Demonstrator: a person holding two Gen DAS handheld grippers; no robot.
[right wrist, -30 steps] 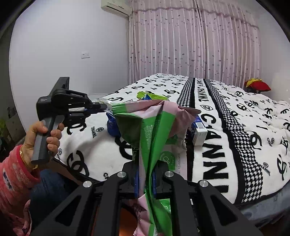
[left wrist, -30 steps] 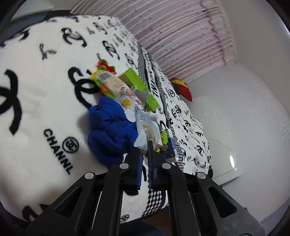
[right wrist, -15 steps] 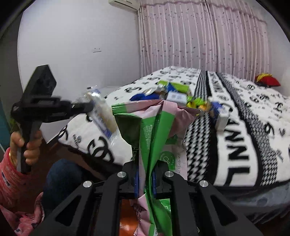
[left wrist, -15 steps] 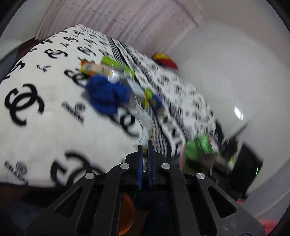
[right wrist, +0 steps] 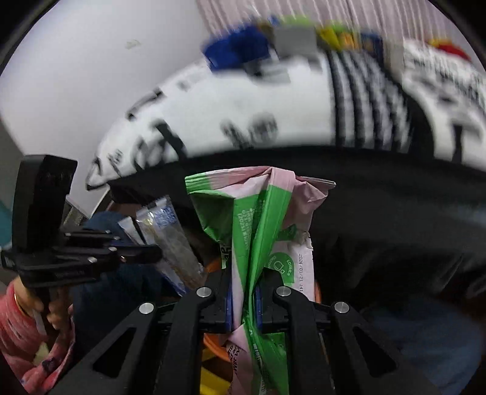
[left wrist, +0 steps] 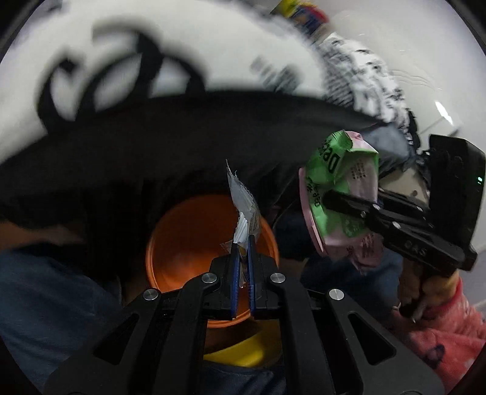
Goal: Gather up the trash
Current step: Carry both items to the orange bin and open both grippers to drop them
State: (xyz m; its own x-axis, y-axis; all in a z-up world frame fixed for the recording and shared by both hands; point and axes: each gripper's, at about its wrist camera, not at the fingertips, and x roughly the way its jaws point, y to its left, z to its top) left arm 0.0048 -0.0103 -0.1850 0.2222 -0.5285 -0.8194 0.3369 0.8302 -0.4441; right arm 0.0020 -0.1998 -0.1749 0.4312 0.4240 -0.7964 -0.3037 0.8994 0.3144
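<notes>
Orange bin (left wrist: 185,243) below, clear wrapper (left wrist: 243,209) pinched above it, green-pink packet (right wrist: 261,231) clamped alongside

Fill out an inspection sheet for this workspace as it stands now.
Surface: white bed cover with black logos, blurred.
Job's things: clear wrapper above the orange bin; green-and-pink packet beside it.
Clutter: blurred trash pile on the bed.
Grippers: left gripper shut on the clear wrapper; right gripper shut on the green-and-pink packet.
Cables: nothing seen.
Surroundings: pink curtain, white wall, dark bed side.
</notes>
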